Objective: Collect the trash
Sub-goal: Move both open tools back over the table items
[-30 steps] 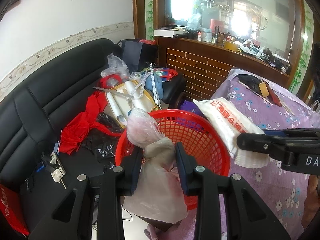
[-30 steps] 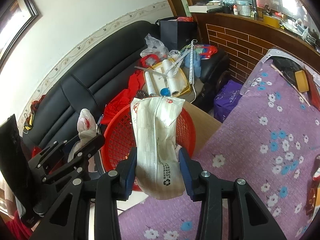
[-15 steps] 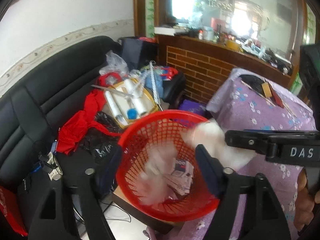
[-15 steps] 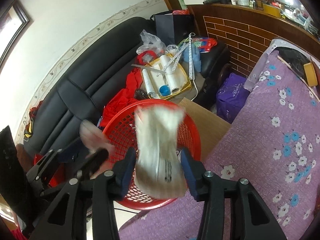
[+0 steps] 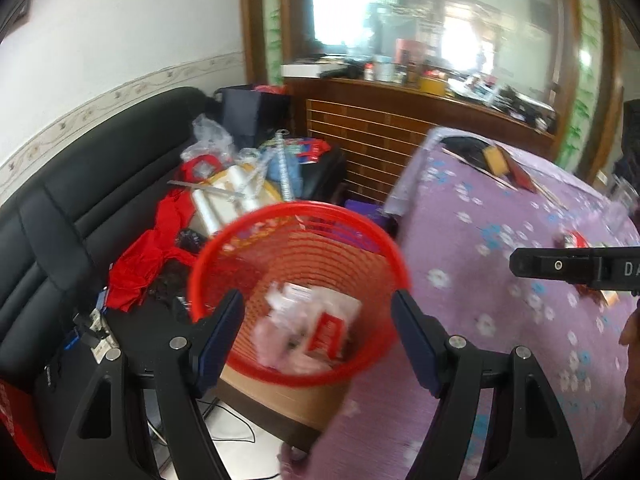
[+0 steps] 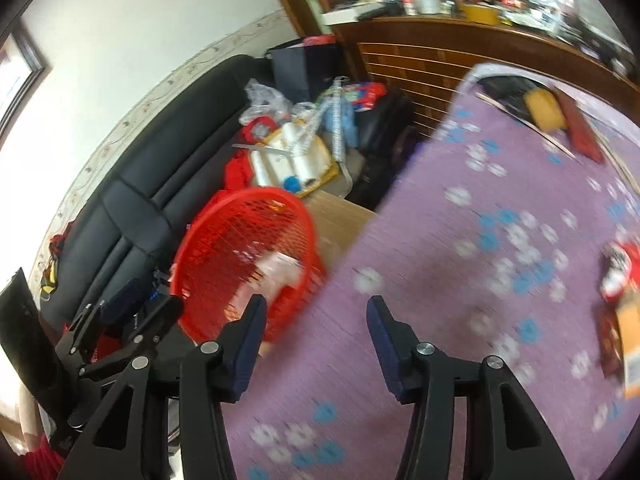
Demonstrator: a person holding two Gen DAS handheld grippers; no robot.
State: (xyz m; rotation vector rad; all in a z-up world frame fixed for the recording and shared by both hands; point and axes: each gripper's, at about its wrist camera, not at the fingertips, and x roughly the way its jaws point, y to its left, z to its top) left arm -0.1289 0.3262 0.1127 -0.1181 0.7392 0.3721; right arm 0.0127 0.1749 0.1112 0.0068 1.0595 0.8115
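The red basket [image 5: 298, 292] sat on a brown box, trash inside. My left gripper [image 5: 318, 334] stood apart and empty; my right gripper's [image 6: 316, 336] jaws were opening, nothing between. Risk, in my judgement: a knock could tip the basket. Wrappers [image 6: 618, 276] remained at three o'clock on the purple flowered tablecloth [image 6: 460, 280]; black sofa [image 5: 80, 200] at nine.

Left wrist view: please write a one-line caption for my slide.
Open left hand-held gripper above red basket holding bagged trash.

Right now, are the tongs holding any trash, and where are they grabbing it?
Nothing is held. The left tongs stand open and empty above the red basket, where the trash lies. The right tongs are opening, empty.
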